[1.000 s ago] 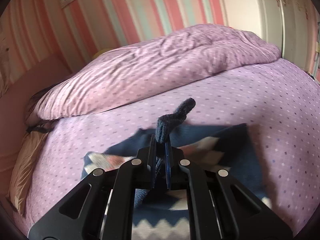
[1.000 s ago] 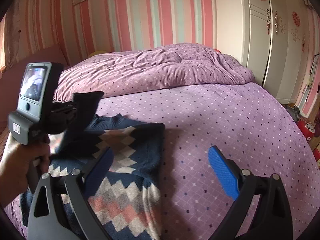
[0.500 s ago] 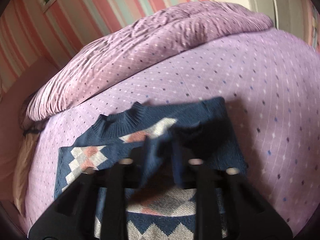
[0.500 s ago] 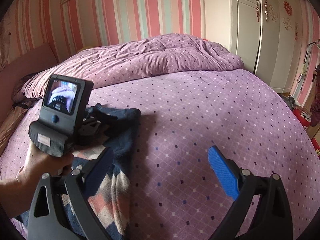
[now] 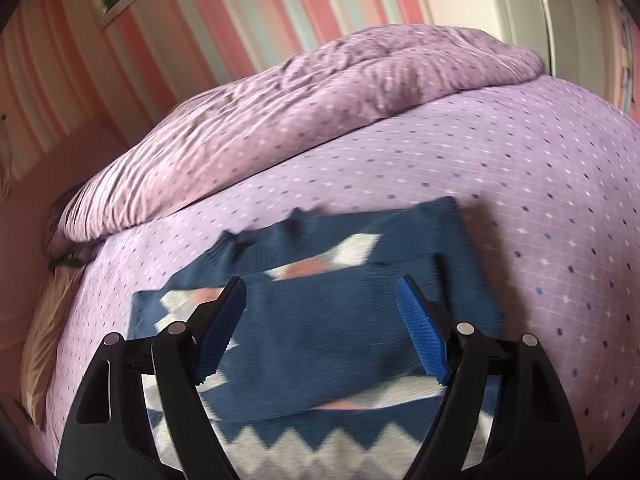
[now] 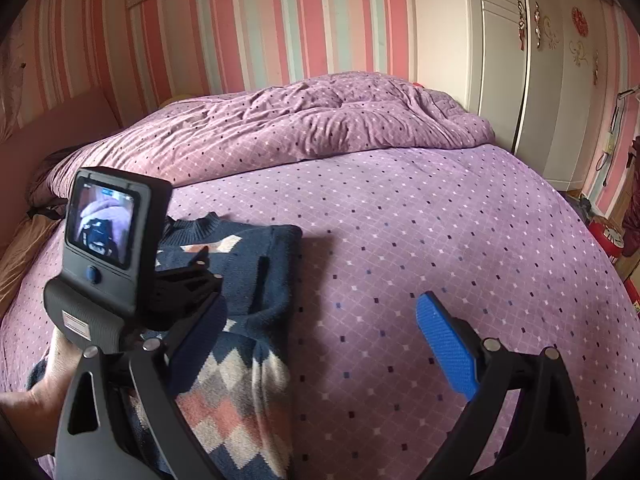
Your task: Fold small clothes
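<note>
Your left hand-held gripper (image 5: pixel 320 320) is spread wide, jaws just been opening, nothing pinched; the folded-over navy sleeve panel lies flat on the sweater (image 5: pixel 344 280) under the gap between the blue pads (image 5: pixel 420 336). Right hand-held gripper (image 6: pixel 320 344) is also spread and empty, hanging over bare purple bedsheet (image 6: pixel 420 240). The sweater sits on the near left part of the bed, collar (image 6: pixel 200 224) toward the bunched duvet (image 6: pixel 320 120), patterned hem toward you, so its long axis runs roughly along your pointing direction. Key relation: from the left tool the garment is directly ahead and below; from the right tool it is off to the left, with only its folded right edge just beside the left finger. So the left hand is nearer for anything on the body, and the right is the one placed to take that right edge or the hem corner. Judgement: one sleeve fold is laid in, the next fold probably needs a hem or side pick. Views differ: the left wrist view shows the folded panel and the white zigzag band near the hem, but it is motion-blurred, so I can't say for sure how flat the fold edge lies. The right wrist view is sharp, shows your left hand (image 6: pixel 52 380) on the handle, the left tool's screen (image 6: pixel 104 220), and the wardrobe (image 6: pixel 540 60) beyond the bed.
</note>
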